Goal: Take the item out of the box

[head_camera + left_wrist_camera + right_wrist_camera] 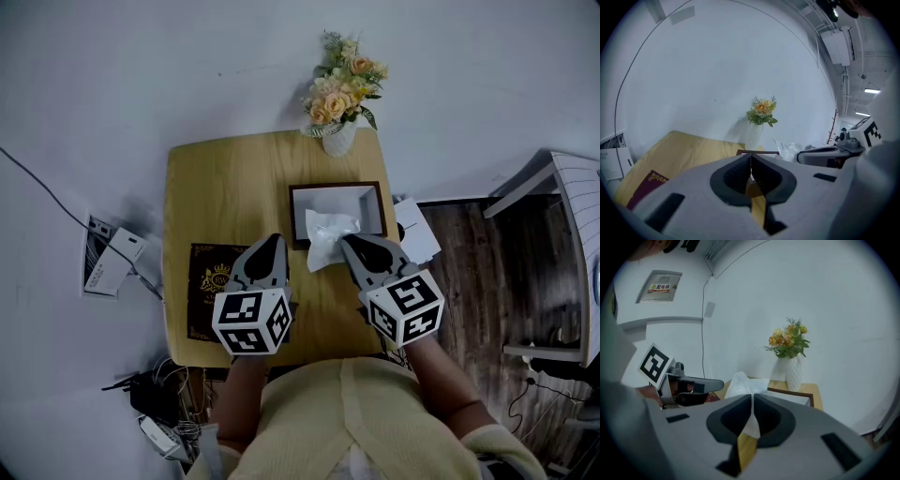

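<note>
Between the jaws of the right gripper, closed tight, sits a thin corner of the white tissue. The rest of it billows up just ahead of the tips and slightly to their left. From above, the tissue spills over the near rim of the dark-framed box, with its far part still inside. The left gripper has its jaws shut together on nothing. Its tips are near the tissue's left edge but apart from it.

Left of the box on the wooden table lies a maroon booklet with a gold crest whose lettering is too small to read. Behind the box stands a white vase of peach flowers. A wall notice carries red print I cannot make out.
</note>
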Motion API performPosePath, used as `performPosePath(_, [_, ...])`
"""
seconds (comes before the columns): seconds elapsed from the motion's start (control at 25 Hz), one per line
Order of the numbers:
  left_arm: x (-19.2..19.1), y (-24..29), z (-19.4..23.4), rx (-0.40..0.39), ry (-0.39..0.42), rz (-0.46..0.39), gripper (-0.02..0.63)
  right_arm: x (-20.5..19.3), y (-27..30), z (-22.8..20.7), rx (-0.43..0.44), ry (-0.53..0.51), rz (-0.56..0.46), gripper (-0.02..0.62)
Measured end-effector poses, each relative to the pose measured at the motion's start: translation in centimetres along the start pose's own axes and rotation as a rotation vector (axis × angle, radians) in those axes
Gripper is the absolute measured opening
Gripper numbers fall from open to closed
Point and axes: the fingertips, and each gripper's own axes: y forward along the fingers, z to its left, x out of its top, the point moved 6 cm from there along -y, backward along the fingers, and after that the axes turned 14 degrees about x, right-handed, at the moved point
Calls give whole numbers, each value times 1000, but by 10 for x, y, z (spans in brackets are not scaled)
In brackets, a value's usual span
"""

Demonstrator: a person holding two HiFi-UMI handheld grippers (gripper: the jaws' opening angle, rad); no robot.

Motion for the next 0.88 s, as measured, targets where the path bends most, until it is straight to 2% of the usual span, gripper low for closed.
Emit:
performPosePath(0.44, [-13, -6, 5, -2, -18, 33, 23, -9, 2, 9, 31, 23, 13, 38])
performPosePath(0.88, [-14, -10, 1, 5, -15, 28, 23, -20, 0, 12, 38, 37, 46, 35])
